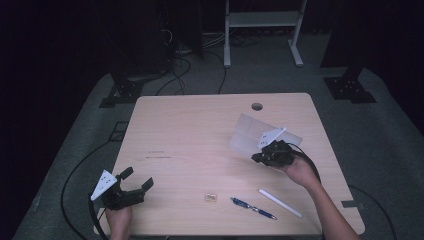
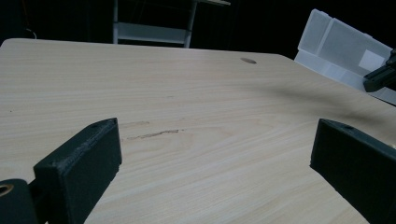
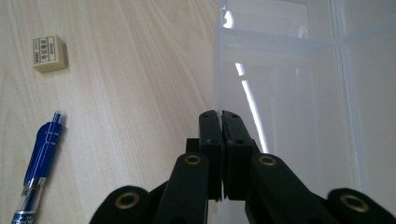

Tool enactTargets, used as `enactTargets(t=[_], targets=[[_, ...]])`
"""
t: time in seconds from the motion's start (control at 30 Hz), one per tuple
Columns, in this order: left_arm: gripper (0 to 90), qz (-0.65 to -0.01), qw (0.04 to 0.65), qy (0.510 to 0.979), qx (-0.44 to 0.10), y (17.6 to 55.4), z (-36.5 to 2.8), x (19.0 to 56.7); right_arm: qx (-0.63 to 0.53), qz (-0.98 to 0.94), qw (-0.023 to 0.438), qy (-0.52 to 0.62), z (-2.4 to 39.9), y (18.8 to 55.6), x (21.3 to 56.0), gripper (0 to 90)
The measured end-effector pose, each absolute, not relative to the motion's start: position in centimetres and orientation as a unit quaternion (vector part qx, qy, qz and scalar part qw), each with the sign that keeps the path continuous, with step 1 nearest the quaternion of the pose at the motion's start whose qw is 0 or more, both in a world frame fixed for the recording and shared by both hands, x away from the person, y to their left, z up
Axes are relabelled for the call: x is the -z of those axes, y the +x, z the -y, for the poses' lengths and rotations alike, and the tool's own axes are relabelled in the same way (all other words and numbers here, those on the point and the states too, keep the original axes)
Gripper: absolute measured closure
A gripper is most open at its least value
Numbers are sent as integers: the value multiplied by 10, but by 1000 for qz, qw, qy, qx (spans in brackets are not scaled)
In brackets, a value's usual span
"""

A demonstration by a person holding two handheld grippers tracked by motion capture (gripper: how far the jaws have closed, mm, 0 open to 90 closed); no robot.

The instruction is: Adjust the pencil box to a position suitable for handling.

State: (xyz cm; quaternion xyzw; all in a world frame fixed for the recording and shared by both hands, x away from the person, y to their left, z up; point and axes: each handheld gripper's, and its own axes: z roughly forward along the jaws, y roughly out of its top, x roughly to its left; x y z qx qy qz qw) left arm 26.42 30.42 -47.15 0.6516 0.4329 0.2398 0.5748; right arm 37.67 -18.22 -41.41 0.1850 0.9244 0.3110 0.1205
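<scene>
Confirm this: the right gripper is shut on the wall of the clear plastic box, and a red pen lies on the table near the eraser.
Wrong colour. The pen is blue, as the right gripper view shows. The rest stands: the right gripper is shut on the clear plastic box, with the eraser nearby.

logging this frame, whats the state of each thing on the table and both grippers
box: clear, empty, tilted, one edge lifted off the table, wall pinched by the right gripper
right gripper: shut on box
left gripper: open, holding nothing
blue pen: lying flat
white pen: lying flat
eraser: lying flat, untouched
</scene>
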Motion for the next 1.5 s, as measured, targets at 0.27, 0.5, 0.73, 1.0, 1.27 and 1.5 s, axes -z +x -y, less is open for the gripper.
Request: enactTargets(t=[0.27,0.5,0.73,1.0,1.27,1.5], targets=[[11,-432,576,652,-238,265,-304,471,-310,-928,110,177,172,380,420,880],[11,-435,579,647,-240,265,-305,471,-305,-932,103,164,157,382,427,879],[11,-433,580,647,-239,265,-304,471,-307,-936,93,148,140,382,431,879],[11,-434,581,645,-239,264,-305,470,-299,-942,84,129,125,379,437,878],[11,-433,581,646,-240,265,-305,470,-297,-945,77,115,111,376,440,877],[11,-432,582,646,-239,264,-305,470,-291,-948,69,106,102,375,445,871]])
